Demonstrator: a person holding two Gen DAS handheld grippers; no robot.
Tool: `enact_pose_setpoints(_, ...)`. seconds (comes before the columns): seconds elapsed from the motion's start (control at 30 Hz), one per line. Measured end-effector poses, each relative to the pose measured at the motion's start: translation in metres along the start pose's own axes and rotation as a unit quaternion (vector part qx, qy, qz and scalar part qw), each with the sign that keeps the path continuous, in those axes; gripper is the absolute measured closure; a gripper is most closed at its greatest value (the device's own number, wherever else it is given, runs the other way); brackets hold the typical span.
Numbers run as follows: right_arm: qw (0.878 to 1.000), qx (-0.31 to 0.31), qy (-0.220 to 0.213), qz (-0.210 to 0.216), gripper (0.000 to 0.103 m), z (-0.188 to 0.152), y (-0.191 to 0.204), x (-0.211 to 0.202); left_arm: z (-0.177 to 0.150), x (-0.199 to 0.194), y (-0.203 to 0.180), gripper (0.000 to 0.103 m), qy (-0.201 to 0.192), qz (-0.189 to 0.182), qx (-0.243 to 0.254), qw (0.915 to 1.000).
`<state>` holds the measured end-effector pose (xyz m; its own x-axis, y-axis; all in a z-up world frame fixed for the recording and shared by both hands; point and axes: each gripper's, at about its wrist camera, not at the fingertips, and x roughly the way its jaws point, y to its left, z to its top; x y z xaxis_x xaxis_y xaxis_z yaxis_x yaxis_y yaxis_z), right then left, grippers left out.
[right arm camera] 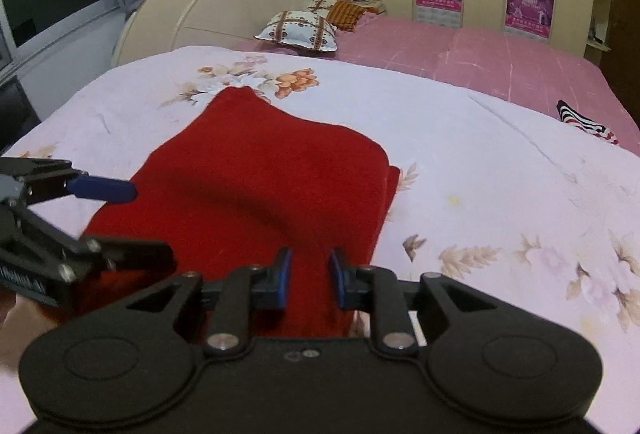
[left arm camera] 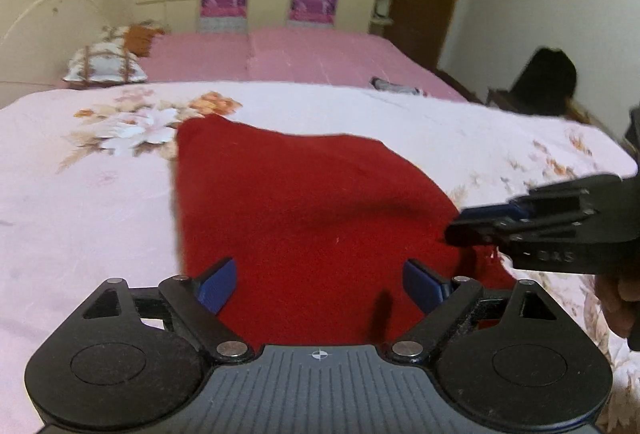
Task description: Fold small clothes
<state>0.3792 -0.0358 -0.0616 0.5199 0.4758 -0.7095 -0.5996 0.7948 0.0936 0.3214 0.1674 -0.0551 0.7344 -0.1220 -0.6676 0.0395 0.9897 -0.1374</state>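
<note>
Nearest, the left tongs [left arm camera: 320,284] stand wide open over the near edge of a red garment [left arm camera: 304,202], holding nothing. Just beside, the right tongs [right arm camera: 308,282] are nearly closed; whether they pinch the cloth cannot be told. The garment lies on a floral quilt [right arm camera: 480,138] on the bed, seemingly folded once, with a doubled right edge. Further folds probably remain. Beyond, a striped cloth [right arm camera: 584,122] awaits.

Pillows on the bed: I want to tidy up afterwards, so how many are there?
2, both by the headboard: a white patterned pillow in front, and another pillow behind it, mostly hidden. More may lie out of view.
</note>
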Motion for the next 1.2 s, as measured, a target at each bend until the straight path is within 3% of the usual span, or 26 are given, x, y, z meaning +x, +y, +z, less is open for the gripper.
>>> enact_pose_setpoints(0.13, 1.000, 0.004, -0.027, -0.008, 0.076, -0.011, 0.005, -0.025, -0.011, -0.011, 0.003, 0.013, -0.019, 0.015, -0.017, 0.9996)
enact_pose_setpoints(0.2, 0.999, -0.003, -0.030, -0.015, 0.077, -0.009, 0.007, -0.024, 0.000, -0.004, 0.008, 0.013, -0.019, 0.034, -0.021, 0.9990)
enact_pose_setpoints(0.37, 0.998, 0.027, -0.044, -0.033, 0.077, 0.028, -0.001, -0.001, 0.041, 0.022, 0.016, 0.013, -0.036, 0.035, -0.028, 0.9983)
enact_pose_setpoints(0.43, 0.997, 0.051, -0.041, -0.033, 0.078, 0.038, -0.012, 0.016, 0.052, 0.040, 0.018, 0.013, -0.022, 0.033, -0.028, 0.9988)
enact_pose_setpoints(0.5, 0.996, 0.079, -0.039, -0.026, 0.081, 0.043, -0.025, 0.034, 0.054, 0.068, 0.020, 0.013, 0.019, 0.049, -0.016, 0.9985)
enact_pose_setpoints(0.57, 0.997, 0.069, -0.013, -0.037, 0.082, 0.041, -0.030, 0.055, 0.048, 0.093, 0.021, 0.011, 0.061, 0.072, 0.011, 0.9955)
enact_pose_setpoints(0.6, 0.998, 0.058, 0.000, -0.040, 0.081, 0.036, -0.035, 0.071, 0.044, 0.096, 0.021, 0.006, 0.057, 0.073, 0.014, 0.9956)
enact_pose_setpoints(0.7, 0.997, 0.072, 0.001, -0.038, 0.081, 0.034, -0.043, 0.074, 0.041, 0.099, 0.030, 0.003, 0.061, 0.068, -0.021, 0.9956)
enact_pose_setpoints(0.87, 0.996, 0.081, 0.017, -0.040, 0.077, 0.037, -0.048, 0.071, 0.040, 0.079, 0.024, 0.003, 0.050, 0.078, -0.016, 0.9955)
enact_pose_setpoints(0.97, 0.996, 0.090, -0.004, -0.027, 0.073, 0.034, -0.045, 0.041, 0.019, 0.053, 0.016, 0.003, 0.038, 0.079, -0.019, 0.9960)
enact_pose_setpoints(1.07, 0.996, 0.084, -0.007, 0.008, 0.074, 0.014, -0.031, 0.019, -0.006, 0.031, 0.013, 0.003, 0.025, 0.074, -0.035, 0.9963)
enact_pose_setpoints(1.2, 1.000, 0.027, -0.007, -0.009, 0.075, -0.032, -0.006, -0.008, -0.036, 0.008, 0.012, 0.003, 0.030, 0.080, -0.035, 0.9957)
